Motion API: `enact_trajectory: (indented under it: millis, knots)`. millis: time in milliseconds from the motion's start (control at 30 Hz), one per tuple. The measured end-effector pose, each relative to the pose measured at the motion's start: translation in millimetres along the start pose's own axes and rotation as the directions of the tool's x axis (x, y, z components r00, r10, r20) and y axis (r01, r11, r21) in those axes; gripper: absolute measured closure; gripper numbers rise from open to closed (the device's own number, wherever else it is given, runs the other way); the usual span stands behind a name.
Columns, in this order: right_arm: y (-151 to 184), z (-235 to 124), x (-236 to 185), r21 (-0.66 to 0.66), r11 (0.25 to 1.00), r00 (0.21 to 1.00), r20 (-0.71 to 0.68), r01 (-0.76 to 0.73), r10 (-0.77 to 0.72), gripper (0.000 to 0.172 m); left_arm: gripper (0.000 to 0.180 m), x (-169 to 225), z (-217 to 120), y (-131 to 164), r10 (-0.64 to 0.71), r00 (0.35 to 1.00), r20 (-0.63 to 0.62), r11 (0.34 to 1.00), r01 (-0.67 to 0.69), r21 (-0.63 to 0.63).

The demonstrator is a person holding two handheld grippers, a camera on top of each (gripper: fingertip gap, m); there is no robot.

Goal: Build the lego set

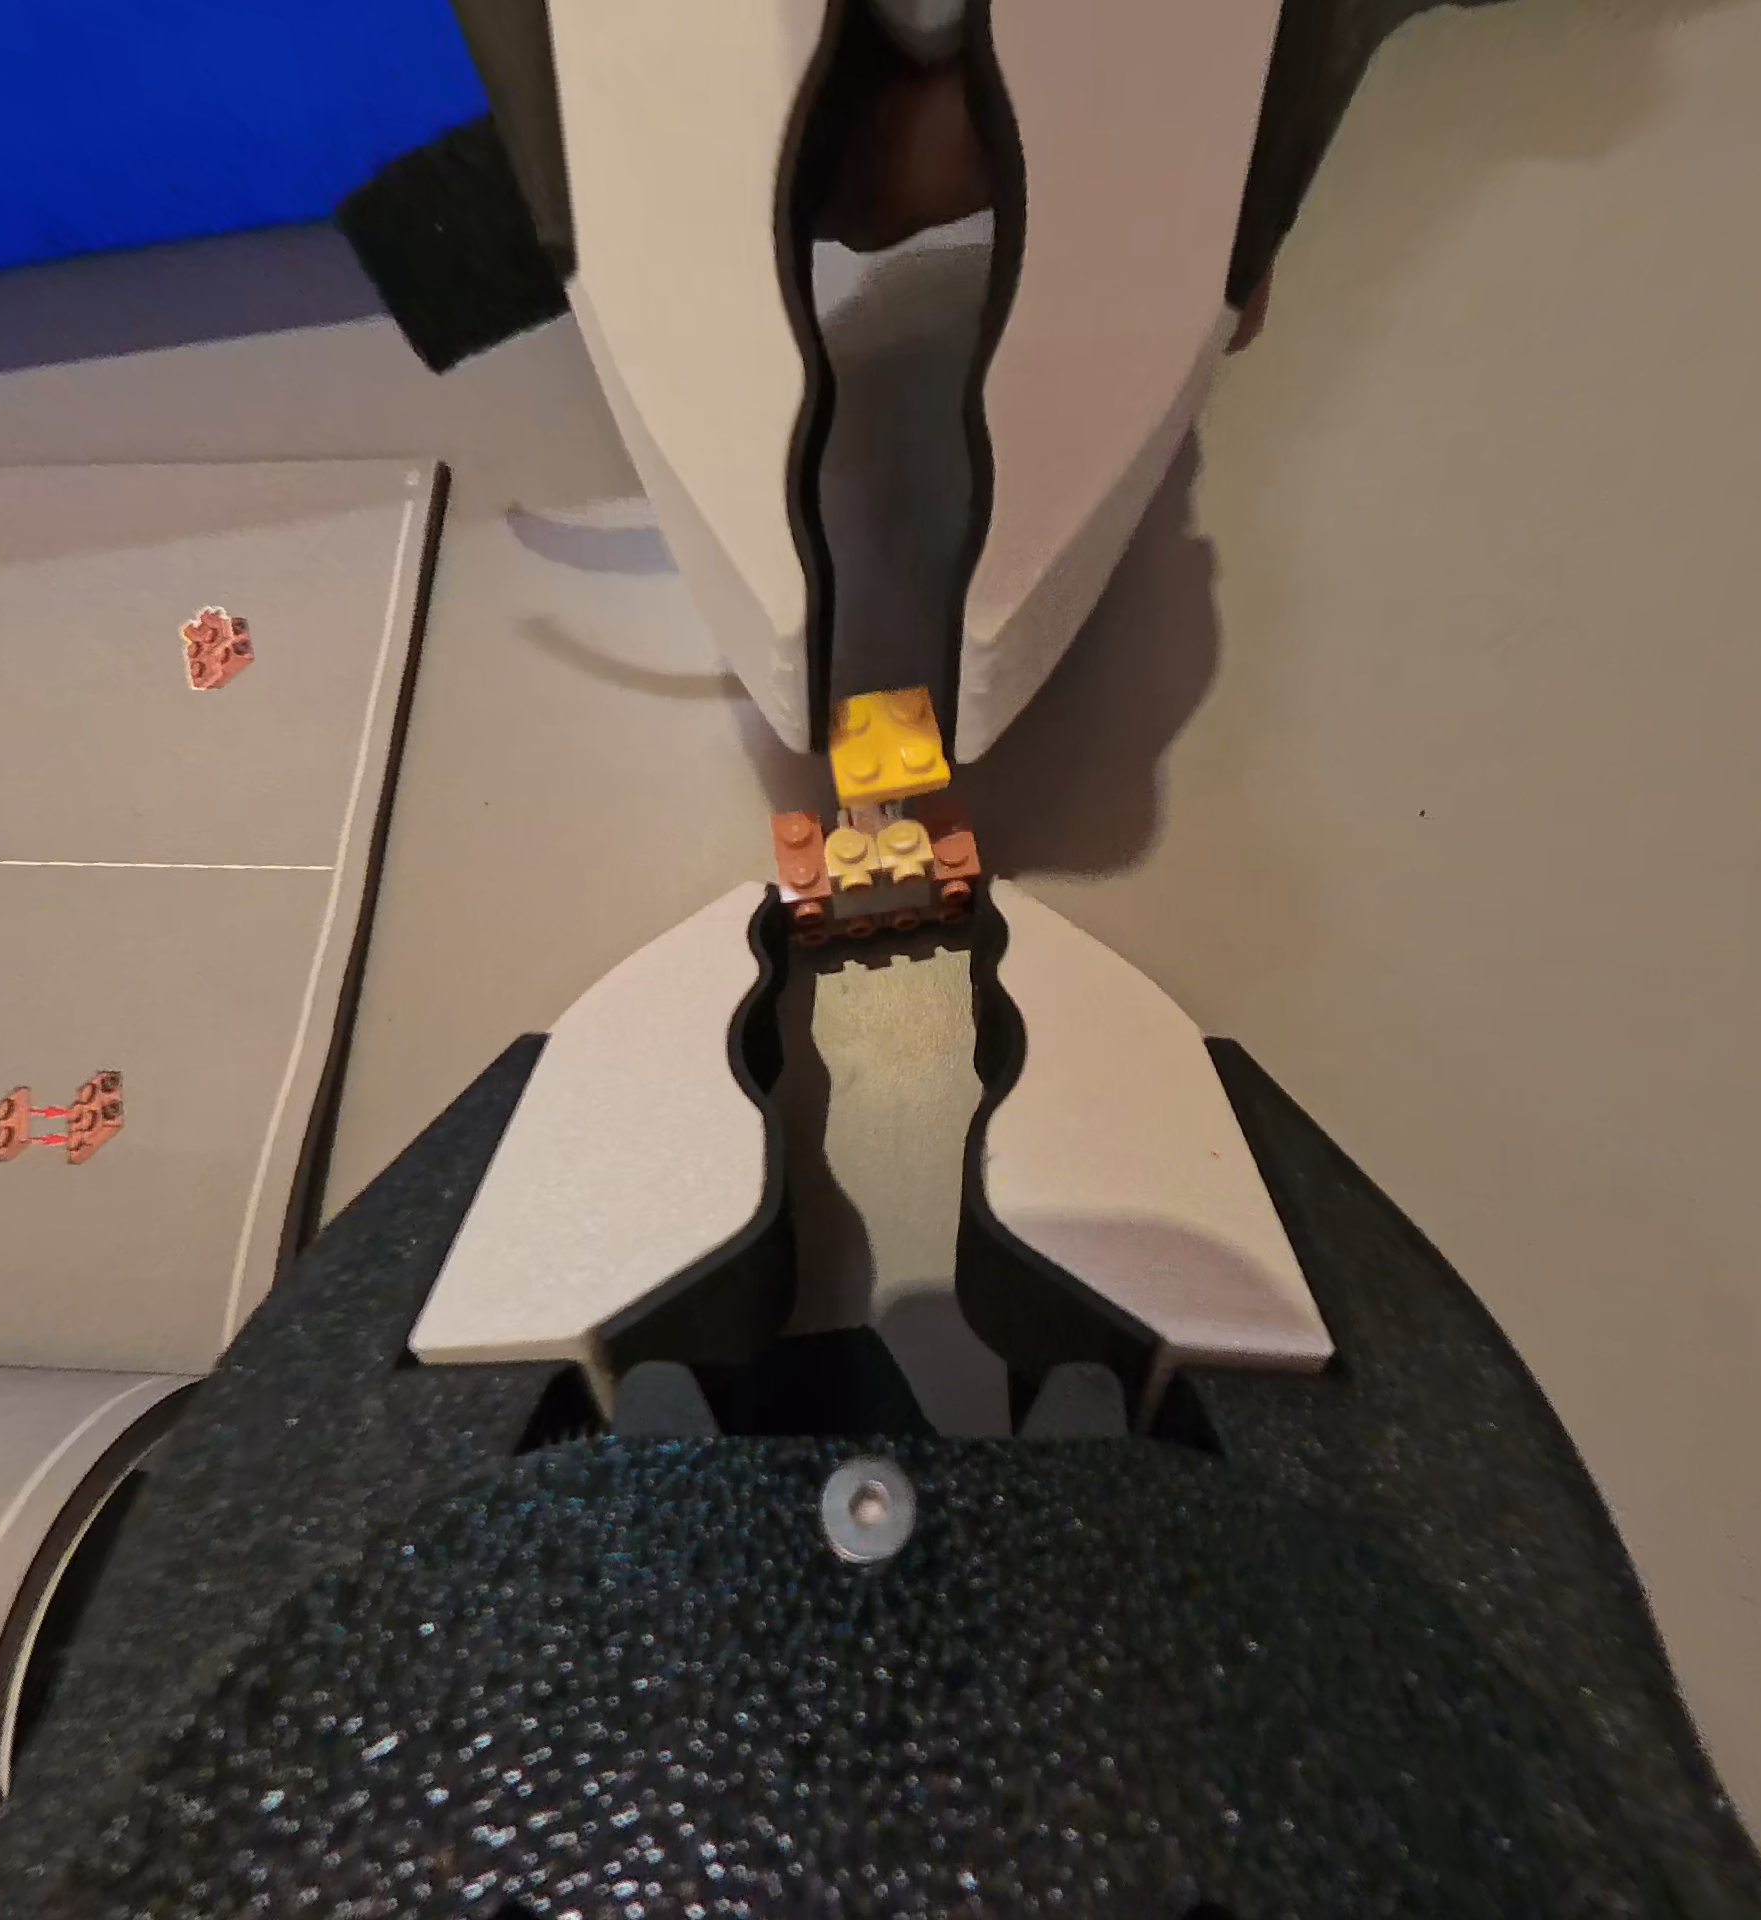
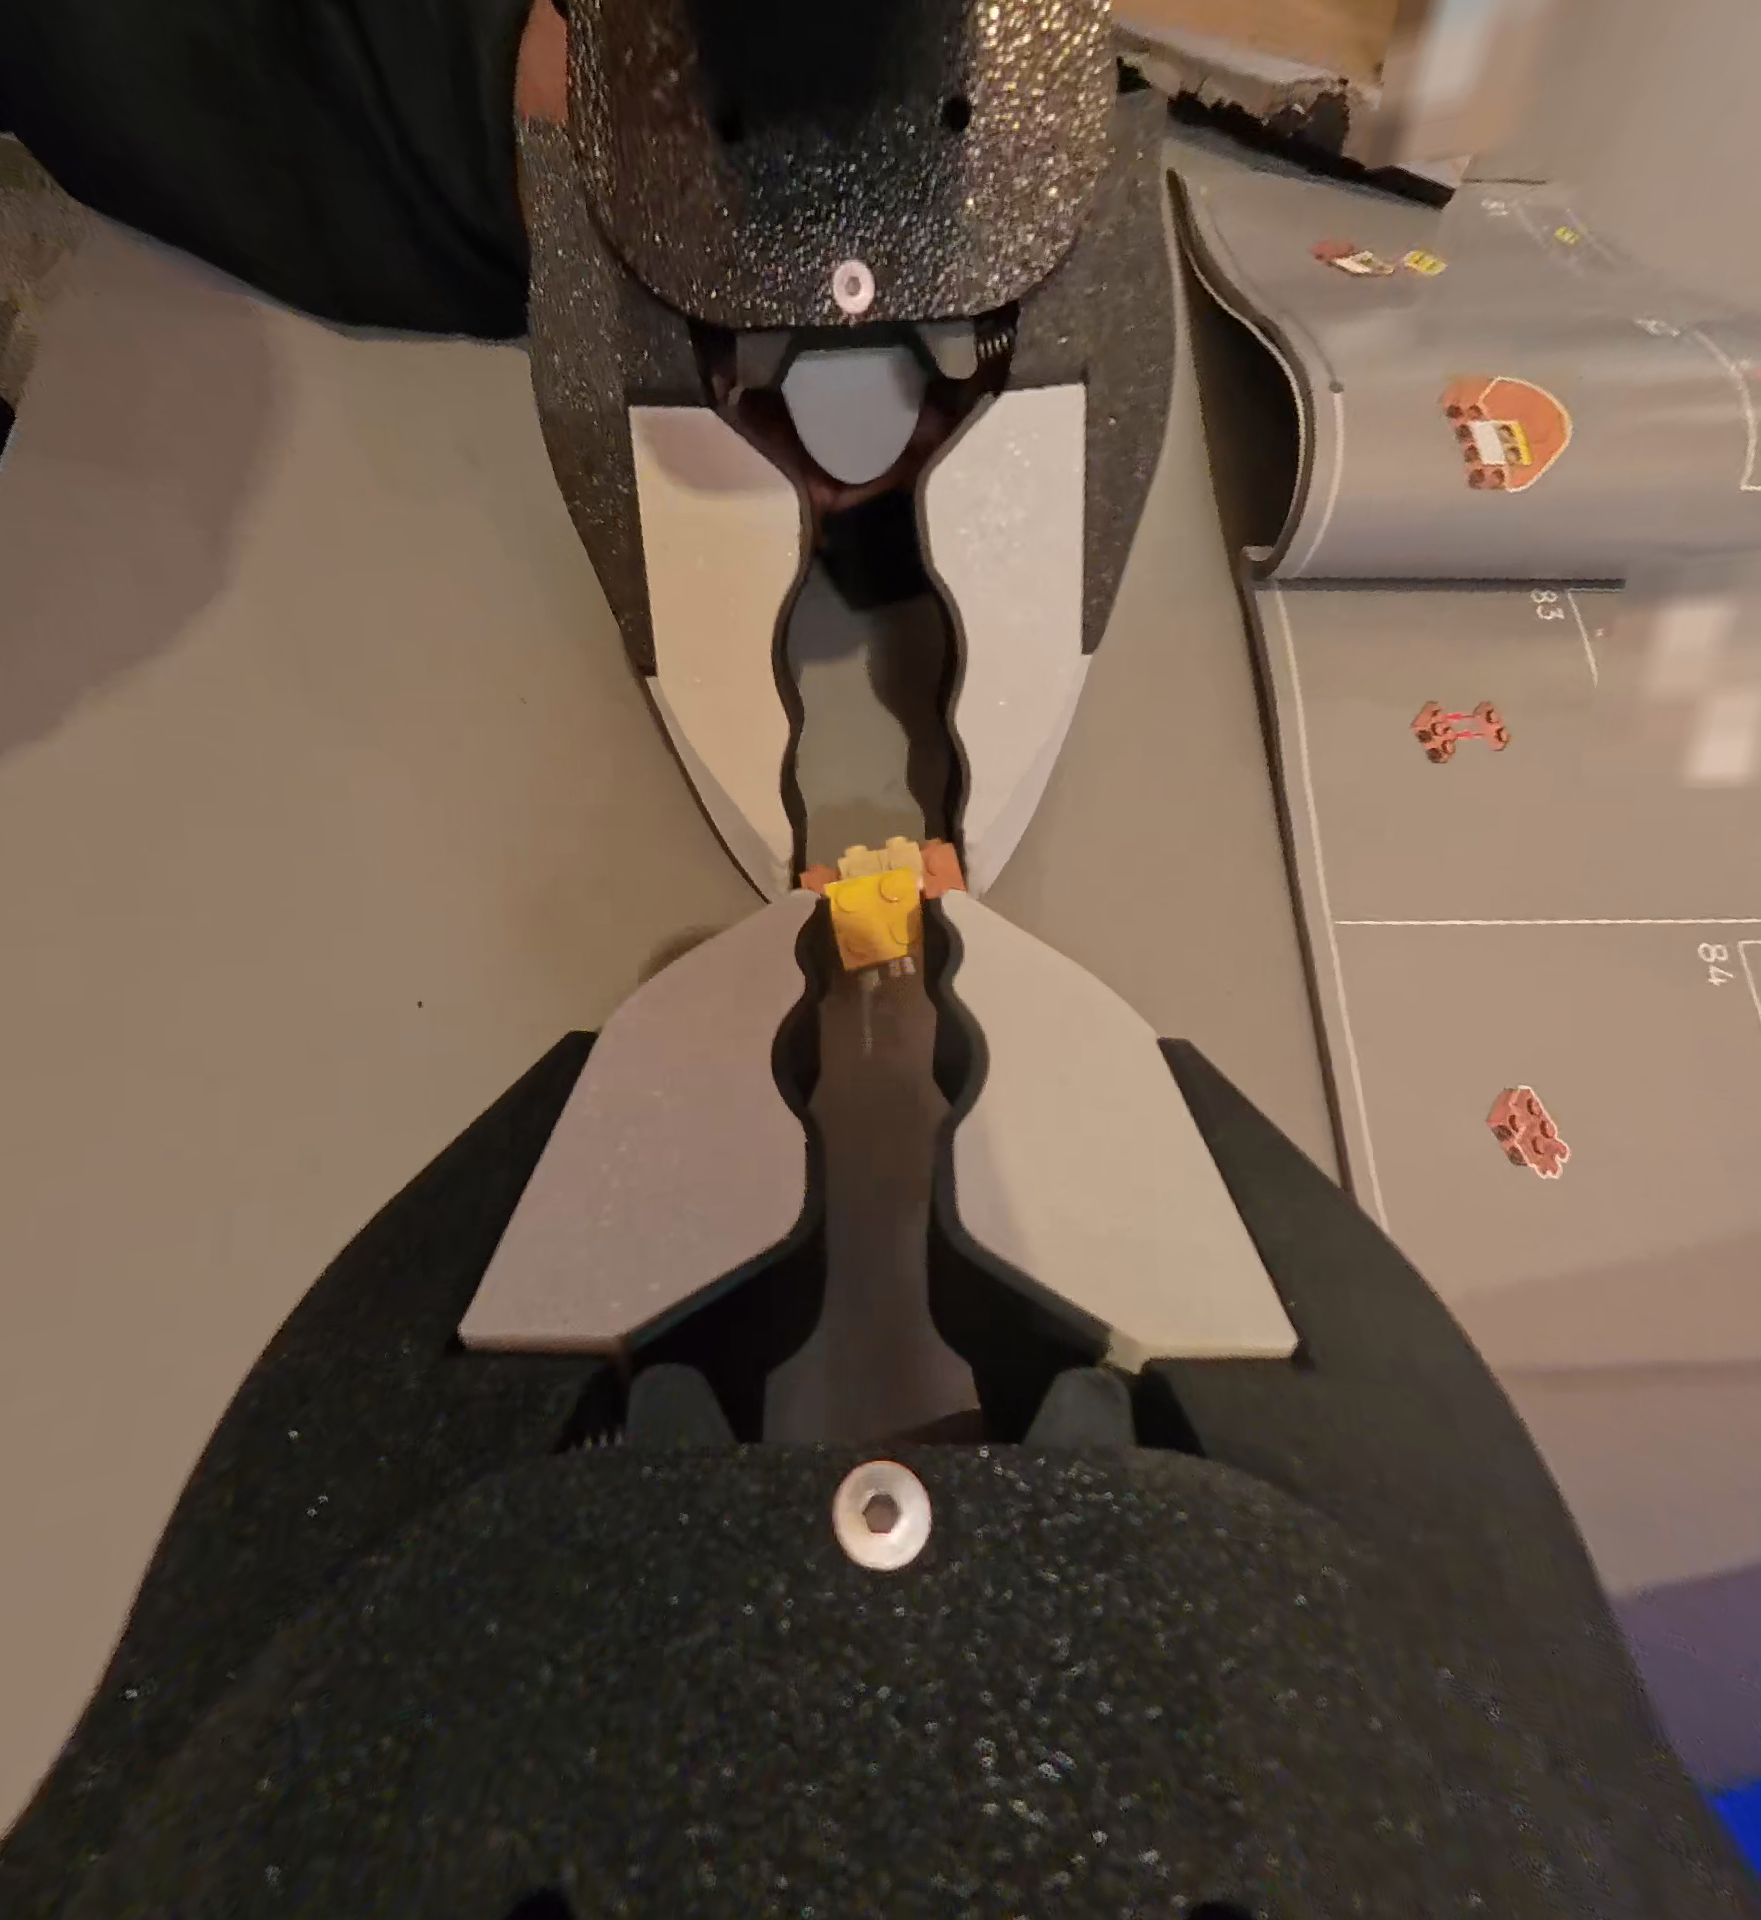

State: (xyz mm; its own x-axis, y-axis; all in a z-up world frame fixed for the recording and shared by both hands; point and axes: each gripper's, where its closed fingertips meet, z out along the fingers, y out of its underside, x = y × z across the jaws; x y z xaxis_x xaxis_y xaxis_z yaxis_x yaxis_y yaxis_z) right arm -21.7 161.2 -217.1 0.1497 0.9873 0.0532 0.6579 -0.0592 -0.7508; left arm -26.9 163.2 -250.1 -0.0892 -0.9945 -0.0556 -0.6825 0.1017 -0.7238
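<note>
Two claws meet tip to tip above the grey surface (image 1: 1478, 520). The left claw (image 1: 881, 899) is clamped on a small brown and tan brick assembly (image 1: 876, 873), its pads pressing the brown sides. The right claw (image 2: 876, 925) is clamped on a yellow plate (image 2: 871, 920), held just beyond the assembly and touching its far edge. An instruction booklet (image 1: 128, 883) lies left of the assembly.

Both grippers' fingers (image 1: 1037, 966) (image 2: 720, 966) meet tip-to-tip, each clamped.
</note>
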Motion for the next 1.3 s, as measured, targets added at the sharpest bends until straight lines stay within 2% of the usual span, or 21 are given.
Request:
enact_trajectory:
  millis: [400,1300]
  knots:
    - [-0.5,6.5,-1.9,-0.089,0.996,1.0,-0.017,0.009,-0.011,0.155,0.147,4.1,1.9,-1.6,0.008,1.0,-0.002,1.0,-0.008,-0.004]
    - [2.8,3.0,-4.0,-0.142,0.99,1.0,0.006,-0.01,0.011,0.156,0.147,3.7,0.7,-5.4,0.022,0.999,0.023,1.0,-0.023,0.0]
